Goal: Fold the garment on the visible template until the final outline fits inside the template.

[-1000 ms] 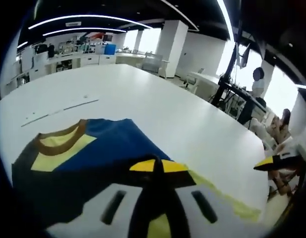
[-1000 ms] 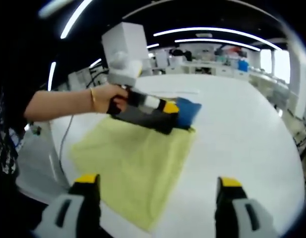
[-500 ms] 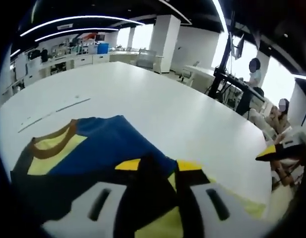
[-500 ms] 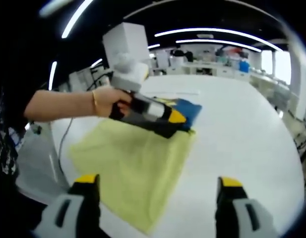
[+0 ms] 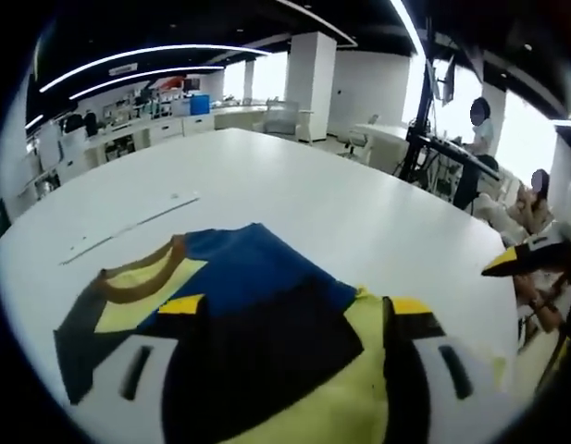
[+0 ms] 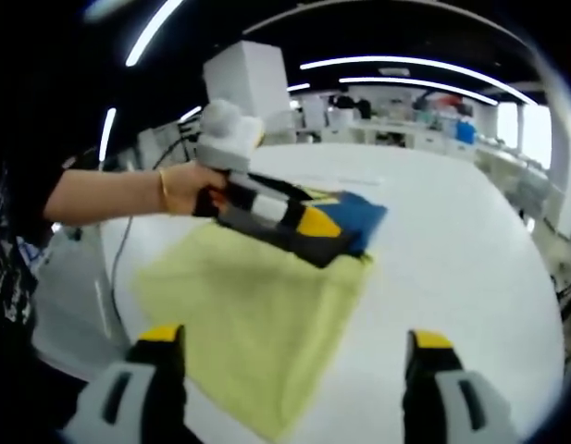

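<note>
The garment (image 5: 257, 287) lies flat on the white table (image 5: 294, 185), showing blue and black panels, a yellow patch and a brown collar (image 5: 137, 268). My left gripper (image 5: 294, 310) hovers over its near part, jaws spread wide with nothing between them. In the right gripper view the garment (image 6: 257, 305) shows as a broad pale yellow sheet with a blue end (image 6: 364, 215). A hand holds the left gripper (image 6: 322, 236) low over that far end. My right gripper (image 6: 294, 351) hangs open above the near yellow edge, apart from the cloth.
Thin line marks (image 5: 128, 227) run across the table beyond the collar. The right gripper's yellow tip (image 5: 521, 259) enters the left gripper view from the right. Seated people and desks (image 5: 470, 157) stand past the table's far edge. A bare forearm (image 6: 109, 196) reaches in from the left.
The left gripper's jaws went from shut to wide open above the garment. The right gripper has stayed open and nearly still.
</note>
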